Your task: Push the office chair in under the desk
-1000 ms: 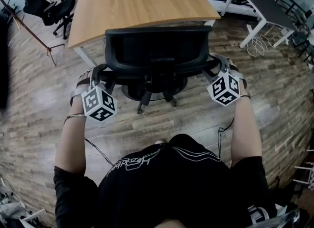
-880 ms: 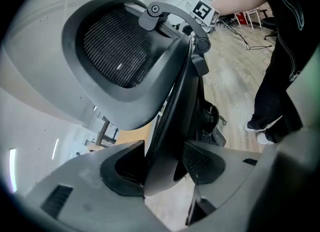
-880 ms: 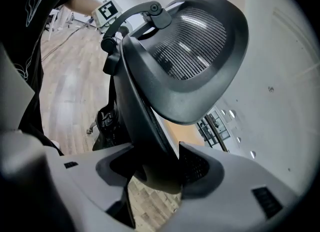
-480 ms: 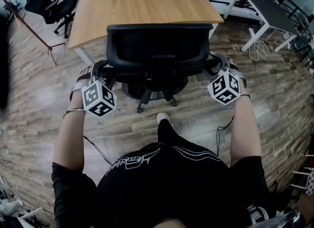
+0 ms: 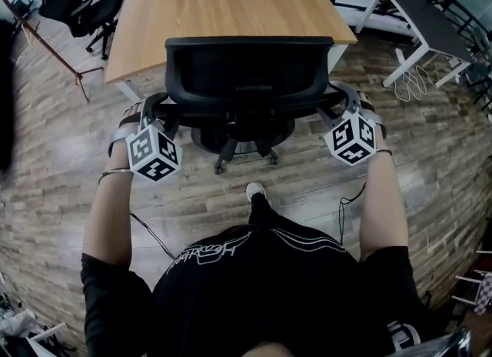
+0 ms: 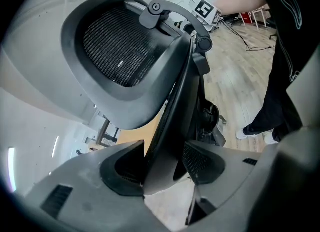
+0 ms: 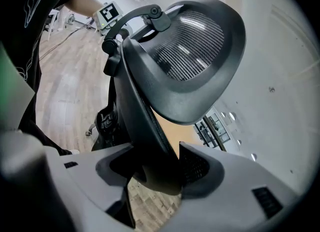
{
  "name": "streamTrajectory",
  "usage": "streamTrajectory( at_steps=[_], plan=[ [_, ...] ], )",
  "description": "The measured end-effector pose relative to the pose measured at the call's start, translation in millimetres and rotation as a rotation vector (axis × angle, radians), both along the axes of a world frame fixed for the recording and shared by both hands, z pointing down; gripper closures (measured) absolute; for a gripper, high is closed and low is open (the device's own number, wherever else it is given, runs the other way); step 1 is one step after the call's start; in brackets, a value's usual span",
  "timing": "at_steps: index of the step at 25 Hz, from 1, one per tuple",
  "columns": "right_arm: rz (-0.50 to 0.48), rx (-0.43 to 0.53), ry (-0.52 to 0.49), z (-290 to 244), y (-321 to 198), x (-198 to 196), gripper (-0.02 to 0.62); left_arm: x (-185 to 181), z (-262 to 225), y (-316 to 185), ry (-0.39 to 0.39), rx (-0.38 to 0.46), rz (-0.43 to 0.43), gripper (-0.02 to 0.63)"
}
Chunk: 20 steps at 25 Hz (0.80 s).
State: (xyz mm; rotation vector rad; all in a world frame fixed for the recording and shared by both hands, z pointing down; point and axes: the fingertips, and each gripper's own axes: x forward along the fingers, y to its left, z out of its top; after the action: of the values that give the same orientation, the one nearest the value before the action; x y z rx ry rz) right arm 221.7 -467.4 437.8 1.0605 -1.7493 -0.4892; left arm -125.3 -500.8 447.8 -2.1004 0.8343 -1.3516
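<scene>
The black mesh-backed office chair [image 5: 250, 78] stands facing the wooden desk [image 5: 223, 1], the top of its backrest over the desk's near edge in the head view. My left gripper [image 5: 156, 111] is shut on the backrest's left edge, and my right gripper [image 5: 344, 104] on its right edge. In the left gripper view the backrest frame [image 6: 165, 121] runs between the pads of the left gripper [image 6: 162, 163]. The right gripper view shows the backrest rim [image 7: 145, 126] wedged between the pads of the right gripper [image 7: 155, 168]. The chair seat and most of its base are hidden under the backrest.
Another black office chair [image 5: 84, 9] stands at the far left by a second desk. A dark table on white legs [image 5: 423, 17] is at the right, with cables [image 5: 415, 78] on the wooden floor. A thin red pole [image 5: 50, 51] leans at the left. The person's foot [image 5: 254, 191] is behind the chair.
Chair and both grippers have moved forward toward the desk, and the backrest now overlaps the desk's edge. The person's foot has stepped forward behind the chair.
</scene>
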Motion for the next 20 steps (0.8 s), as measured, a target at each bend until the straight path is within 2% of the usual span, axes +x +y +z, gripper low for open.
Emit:
streamTrajectory(
  at_steps=[20],
  plan=[
    [-0.015,-0.010,0.004,-3,-126,8,0.325,8,-3,-119,0.007,-0.003,-0.032,0.376]
  ],
)
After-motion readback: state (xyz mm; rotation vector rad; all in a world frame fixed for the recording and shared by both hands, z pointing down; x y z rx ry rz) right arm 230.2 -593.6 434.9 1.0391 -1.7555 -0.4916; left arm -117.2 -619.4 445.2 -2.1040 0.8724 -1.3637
